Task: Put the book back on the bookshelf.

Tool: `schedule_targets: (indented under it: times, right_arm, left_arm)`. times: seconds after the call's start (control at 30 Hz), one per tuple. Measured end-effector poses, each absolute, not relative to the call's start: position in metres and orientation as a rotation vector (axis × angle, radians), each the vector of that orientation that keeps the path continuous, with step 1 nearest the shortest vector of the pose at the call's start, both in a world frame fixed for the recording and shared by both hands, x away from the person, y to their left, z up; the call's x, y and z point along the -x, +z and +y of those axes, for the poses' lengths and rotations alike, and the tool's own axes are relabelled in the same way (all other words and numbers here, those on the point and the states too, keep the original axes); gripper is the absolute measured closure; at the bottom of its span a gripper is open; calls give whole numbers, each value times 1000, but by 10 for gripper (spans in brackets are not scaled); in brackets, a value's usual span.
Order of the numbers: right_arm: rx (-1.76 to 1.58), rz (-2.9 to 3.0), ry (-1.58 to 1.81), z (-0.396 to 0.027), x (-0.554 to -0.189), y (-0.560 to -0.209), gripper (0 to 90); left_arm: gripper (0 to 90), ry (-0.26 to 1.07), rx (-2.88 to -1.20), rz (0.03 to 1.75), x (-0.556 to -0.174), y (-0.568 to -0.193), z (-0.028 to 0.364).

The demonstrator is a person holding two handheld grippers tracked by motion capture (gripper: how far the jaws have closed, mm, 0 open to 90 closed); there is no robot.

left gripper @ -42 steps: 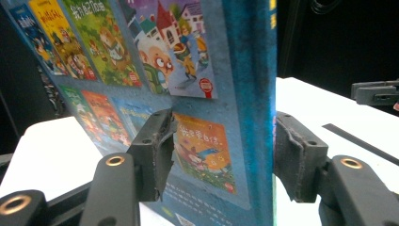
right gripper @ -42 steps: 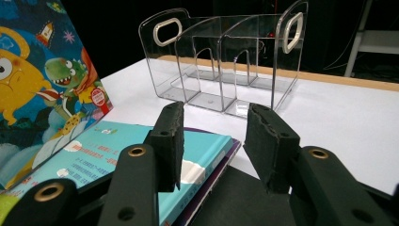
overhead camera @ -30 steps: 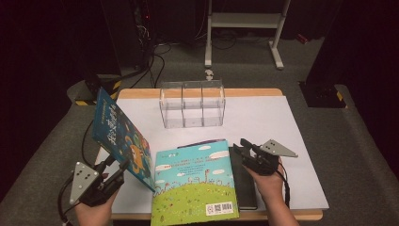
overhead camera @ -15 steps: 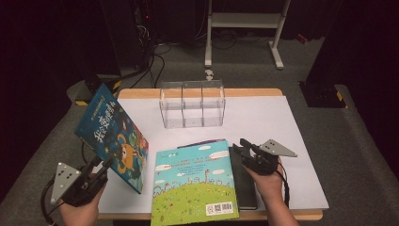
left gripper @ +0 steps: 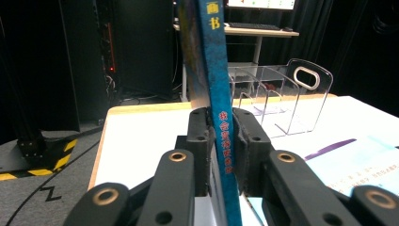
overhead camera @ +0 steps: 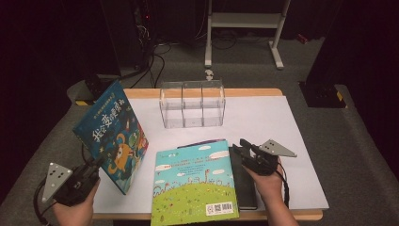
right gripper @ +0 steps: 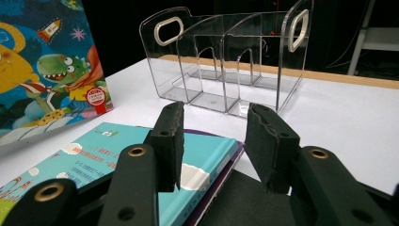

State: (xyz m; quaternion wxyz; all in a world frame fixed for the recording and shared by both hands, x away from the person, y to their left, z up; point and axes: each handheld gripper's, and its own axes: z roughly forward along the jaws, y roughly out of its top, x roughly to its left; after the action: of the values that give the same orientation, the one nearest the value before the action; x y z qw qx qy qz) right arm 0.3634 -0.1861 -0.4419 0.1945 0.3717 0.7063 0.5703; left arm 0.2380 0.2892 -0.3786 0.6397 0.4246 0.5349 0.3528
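Left hand-held gripper (overhead camera: 96,165) gripping one blue book (overhead camera: 113,134), two books flat

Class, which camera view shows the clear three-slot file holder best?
The right gripper view: the clear file holder is near, with its dividers and handle cut-outs plain. The high view shows it whole but small. In the left gripper view the held blue book hides part of it.

left claw (left gripper: 221,141) clamped on upright blue book (left gripper: 214,70) (spine facing camera); clear organizer (left gripper: 282,94) beyond.
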Motion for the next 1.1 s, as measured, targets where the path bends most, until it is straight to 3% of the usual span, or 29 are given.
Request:
schedule_targets:
  times: [0.27,1.1]
  right_arm:
    - [-1043,1982,1597,-186,-363,-443,570]
    - [-1045,1987,1584,-187,-359,-444,570]
  left_arm:
    - [823,776,-978,1195,-238,-380,294]
    - [775,770,-979,1169,-245,-382,290]
